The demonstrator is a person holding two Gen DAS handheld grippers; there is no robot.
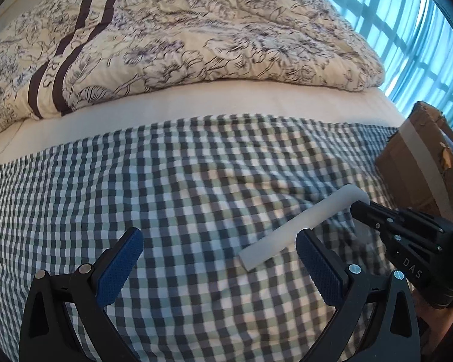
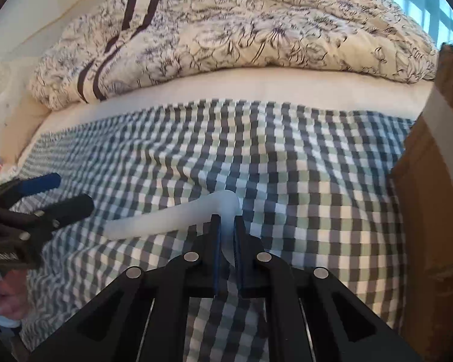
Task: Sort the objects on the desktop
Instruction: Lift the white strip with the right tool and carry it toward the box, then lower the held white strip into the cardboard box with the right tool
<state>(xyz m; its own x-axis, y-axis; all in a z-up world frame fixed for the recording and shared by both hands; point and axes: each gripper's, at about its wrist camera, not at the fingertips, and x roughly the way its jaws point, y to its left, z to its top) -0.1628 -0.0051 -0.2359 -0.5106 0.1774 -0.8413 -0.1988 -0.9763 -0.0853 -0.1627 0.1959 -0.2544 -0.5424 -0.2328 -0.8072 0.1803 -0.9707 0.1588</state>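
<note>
A white plastic bar [image 1: 302,223] with a bent end lies slantwise just over the green-and-grey checked cloth [image 1: 166,181]. My right gripper [image 2: 226,226] is shut on the bent end of the white bar [image 2: 166,220], and the long part sticks out to its left. In the left wrist view the right gripper [image 1: 359,208] comes in from the right edge and holds the bar's far end. My left gripper [image 1: 220,253] stands open, its blue pads wide apart, and the bar's free end lies just inside the right pad without touching it. The left gripper [image 2: 72,191] also shows at the left edge of the right wrist view.
A brown cardboard box [image 1: 413,163] with white tape stands at the right edge of the checked cloth, close to the right gripper; the box [image 2: 432,211] fills the right side there. A crumpled floral duvet [image 1: 181,39] lies behind on the bed. A person's hand [image 2: 6,298] shows at lower left.
</note>
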